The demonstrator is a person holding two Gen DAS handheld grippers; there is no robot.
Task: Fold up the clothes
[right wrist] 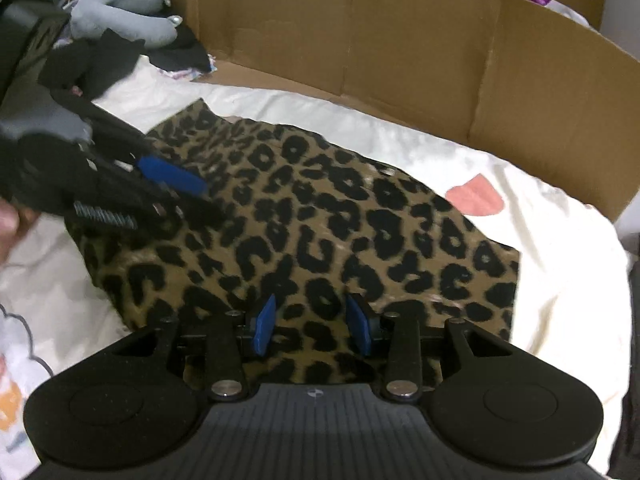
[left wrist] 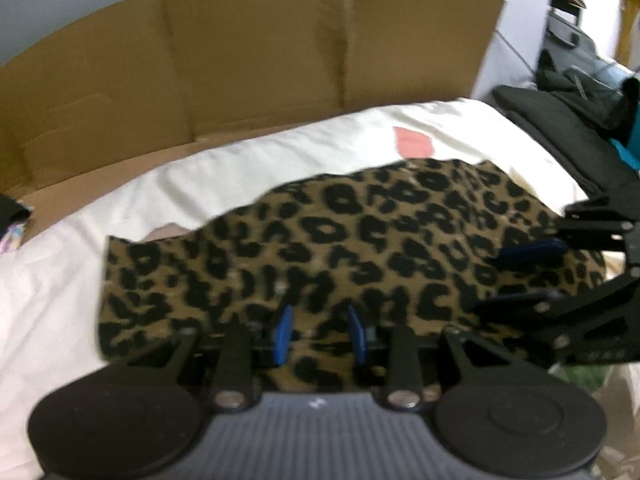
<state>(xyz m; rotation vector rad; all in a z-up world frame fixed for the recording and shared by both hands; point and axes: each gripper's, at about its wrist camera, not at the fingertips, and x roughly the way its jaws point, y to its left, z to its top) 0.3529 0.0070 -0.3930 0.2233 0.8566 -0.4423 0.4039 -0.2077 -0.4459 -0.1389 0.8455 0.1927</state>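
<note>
A leopard-print garment (left wrist: 320,248) lies folded flat on a cream bedsheet (left wrist: 280,152); it also shows in the right wrist view (right wrist: 340,232). My left gripper (left wrist: 320,334) is open and empty, just above the garment's near edge. My right gripper (right wrist: 316,324) is open and empty over the garment's near edge too. The right gripper shows in the left wrist view (left wrist: 532,276) at the garment's right side, jaws apart. The left gripper shows in the right wrist view (right wrist: 188,196) at the garment's left side.
A flattened cardboard box (left wrist: 240,60) stands behind the bed, also in the right wrist view (right wrist: 400,40). Dark clothes and bags (left wrist: 568,120) lie at the right. A grey plush toy (right wrist: 124,8) and black clothes (right wrist: 100,60) lie at the far left.
</note>
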